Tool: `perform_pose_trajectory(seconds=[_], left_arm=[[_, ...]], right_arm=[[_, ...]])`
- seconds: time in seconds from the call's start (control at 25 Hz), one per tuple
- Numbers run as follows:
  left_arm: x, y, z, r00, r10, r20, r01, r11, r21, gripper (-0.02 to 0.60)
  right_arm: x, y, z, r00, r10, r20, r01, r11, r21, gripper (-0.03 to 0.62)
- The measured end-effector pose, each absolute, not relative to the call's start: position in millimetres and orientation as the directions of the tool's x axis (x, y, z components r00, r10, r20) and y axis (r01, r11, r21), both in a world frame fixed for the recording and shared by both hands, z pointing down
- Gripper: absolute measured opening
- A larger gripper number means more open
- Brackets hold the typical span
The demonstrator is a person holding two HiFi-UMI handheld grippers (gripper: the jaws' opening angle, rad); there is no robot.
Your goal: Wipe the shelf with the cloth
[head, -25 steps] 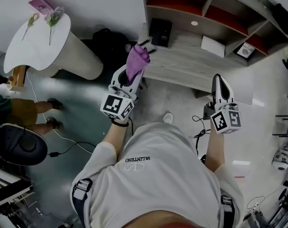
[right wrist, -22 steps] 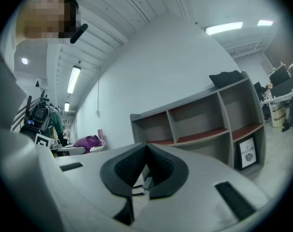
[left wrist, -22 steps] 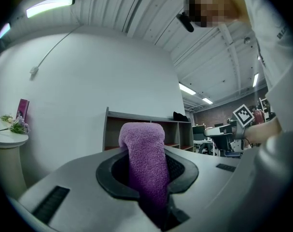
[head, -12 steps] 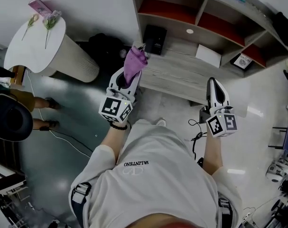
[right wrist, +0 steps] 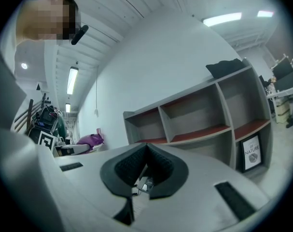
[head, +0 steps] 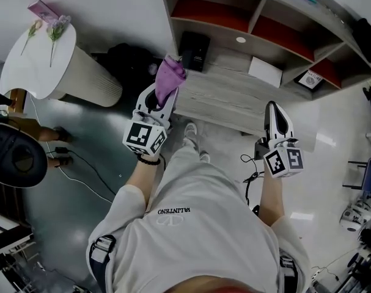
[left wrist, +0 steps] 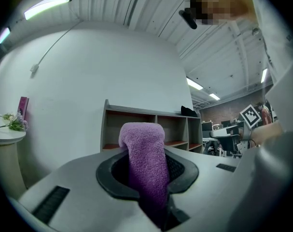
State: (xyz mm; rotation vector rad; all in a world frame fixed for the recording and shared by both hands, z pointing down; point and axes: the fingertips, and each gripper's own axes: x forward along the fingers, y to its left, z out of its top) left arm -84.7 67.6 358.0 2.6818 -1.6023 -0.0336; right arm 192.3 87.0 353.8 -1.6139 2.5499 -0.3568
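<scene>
My left gripper (head: pixel 161 93) is shut on a purple cloth (head: pixel 169 76) that sticks up out of its jaws, held in front of the left end of the grey shelf unit (head: pixel 234 96) with red-floored compartments. In the left gripper view the cloth (left wrist: pixel 145 163) fills the gap between the jaws, and the shelf (left wrist: pixel 151 129) stands a way ahead. My right gripper (head: pixel 274 110) is shut with nothing in it, over the shelf's low front board. In the right gripper view its jaws (right wrist: pixel 146 148) meet at the tip, facing the shelf (right wrist: pixel 199 124).
On the low board stand a black box (head: pixel 193 50), a white card (head: pixel 265 72) and a framed picture (head: pixel 312 79). A round white pedestal table (head: pixel 41 57) and a black bag (head: pixel 133 63) are at the left. Another person (head: pixel 20 157) and floor cables (head: pixel 81 170) are nearby.
The person has stepped toward the shelf, one foot now forward. Both grippers came along a little to the left, the cloth still held; neither has opened.
</scene>
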Motion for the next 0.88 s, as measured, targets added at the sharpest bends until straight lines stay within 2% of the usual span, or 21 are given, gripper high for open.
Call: perform_pose_trajectory(seconds=[0.88], left_arm=[[-101.5,-102.9,372.5,0.524,-0.851,-0.015,-0.848,-0.524,0.082,0.092]], right_arm=[[158.2,-37.0,356.5,-0.364,-0.926,0.096,-0.919,0.341,-0.196,-0.002]])
